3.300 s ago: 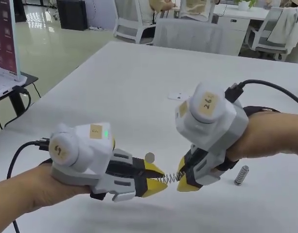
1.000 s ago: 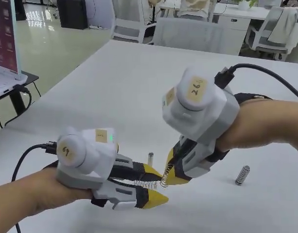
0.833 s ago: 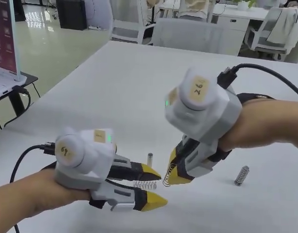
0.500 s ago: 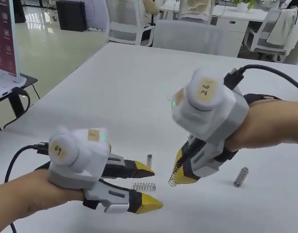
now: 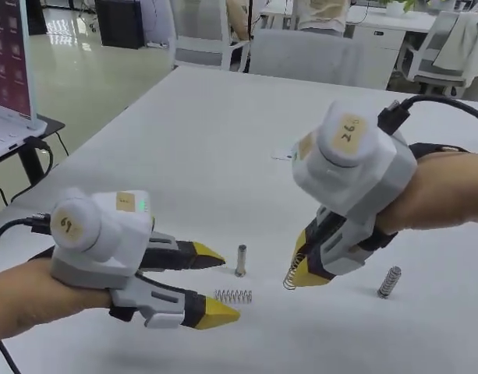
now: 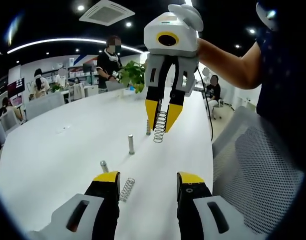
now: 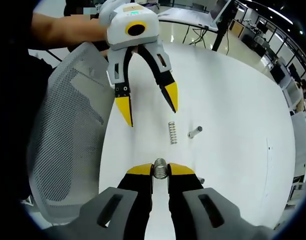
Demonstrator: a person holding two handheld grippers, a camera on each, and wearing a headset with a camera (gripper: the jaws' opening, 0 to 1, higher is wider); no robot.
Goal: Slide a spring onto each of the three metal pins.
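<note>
My left gripper is open low on the white table, and a loose spring lies flat just past its tips. Behind that spring, a short metal pin stands upright. To the right, my right gripper points down, shut on a second spring that hangs from its tips above the table. In the left gripper view the open jaws frame the lying spring, with three pins in a row beyond. In the right gripper view the held spring shows end-on between the shut jaws.
A third spring lies on the table to the right, under my right forearm. A small white item sits farther back. Chairs and desks stand beyond the far edge, and a laptop stand is at the left.
The left gripper has opened and let one spring drop flat onto the table, then drawn back left. The right gripper has moved right and away, still holding its spring.
</note>
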